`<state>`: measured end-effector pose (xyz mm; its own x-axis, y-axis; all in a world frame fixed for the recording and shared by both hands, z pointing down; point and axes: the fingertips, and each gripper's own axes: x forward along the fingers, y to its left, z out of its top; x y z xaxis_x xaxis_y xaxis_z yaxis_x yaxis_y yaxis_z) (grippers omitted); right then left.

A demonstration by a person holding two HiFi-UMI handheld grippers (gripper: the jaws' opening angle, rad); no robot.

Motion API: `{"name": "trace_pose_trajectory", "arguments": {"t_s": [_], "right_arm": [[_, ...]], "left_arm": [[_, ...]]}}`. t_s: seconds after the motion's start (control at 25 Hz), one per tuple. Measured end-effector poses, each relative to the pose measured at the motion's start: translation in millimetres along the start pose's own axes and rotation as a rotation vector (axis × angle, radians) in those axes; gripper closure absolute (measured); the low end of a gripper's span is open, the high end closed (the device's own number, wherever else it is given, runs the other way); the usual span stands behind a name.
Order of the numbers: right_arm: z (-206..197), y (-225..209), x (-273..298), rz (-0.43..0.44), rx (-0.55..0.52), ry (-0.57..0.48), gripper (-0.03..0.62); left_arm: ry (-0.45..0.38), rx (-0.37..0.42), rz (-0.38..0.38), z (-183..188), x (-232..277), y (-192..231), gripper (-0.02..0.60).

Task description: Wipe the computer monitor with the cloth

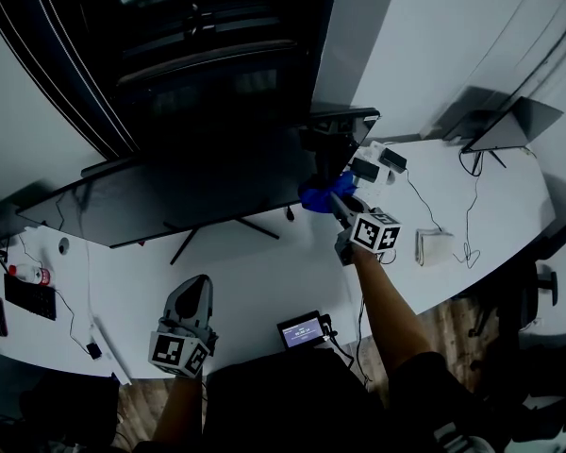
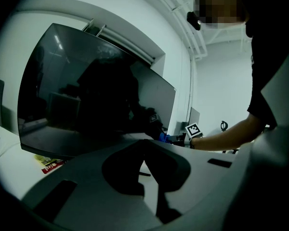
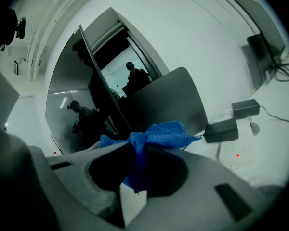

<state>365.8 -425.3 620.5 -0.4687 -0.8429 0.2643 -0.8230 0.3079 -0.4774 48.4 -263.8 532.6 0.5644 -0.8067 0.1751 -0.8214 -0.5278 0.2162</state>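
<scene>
My right claw point(image 3: 137, 146) pinches bunched blue microfibre cloth point(image 3: 164, 133); wide black curved computer monitor point(image 3: 70, 100) just ahead, leftward. My left claw point(image 2: 143, 146) pressed together.

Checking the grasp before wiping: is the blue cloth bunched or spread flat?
Bunched: the right gripper, jaws closed, pinches the blue cloth into a gathered wad.

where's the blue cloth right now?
Blue cloth is pinched by the right gripper, right of centre in the head view, at the right edge of the monitor, beside the power adapters.
</scene>
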Motion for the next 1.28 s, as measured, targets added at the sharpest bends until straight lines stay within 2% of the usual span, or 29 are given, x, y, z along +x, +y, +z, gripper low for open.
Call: {"name": "trace_pose_trajectory", "arguments": {"t_s": [0.32, 0.6, 0.76, 0.96, 1.28], "right_arm": [[-18.7, -10.8, 2.5, -0.033, 0.256, -0.055, 0.513], [-33.3, -19.6, 4.3, -0.035, 0.6, -0.171, 0.513], [-53.6, -13.1, 11.8, -0.014, 0.76, -0.185, 0.513], [-65.2, 15.2, 28.6, 0.026, 0.781, -0.164, 0.513], [-79.3, 49.5, 46.7, 0.067, 0.754, -0.098, 0.513]], "left_arm": [[-0.017, -0.004, 0.013, -1.6, -10.5, 2.6, 0.588], [-0.034, -0.008, 0.022, 1.3, -18.5, 5.6, 0.588], [-0.048, -0.005, 0.032, 4.2, -27.3, 7.0, 0.588], [-0.057, 0.001, 0.062, 4.8, -45.6, 16.1, 0.588], [-0.074, -0.002, 0.118, 1.0, -76.0, 28.7, 0.588]]}}
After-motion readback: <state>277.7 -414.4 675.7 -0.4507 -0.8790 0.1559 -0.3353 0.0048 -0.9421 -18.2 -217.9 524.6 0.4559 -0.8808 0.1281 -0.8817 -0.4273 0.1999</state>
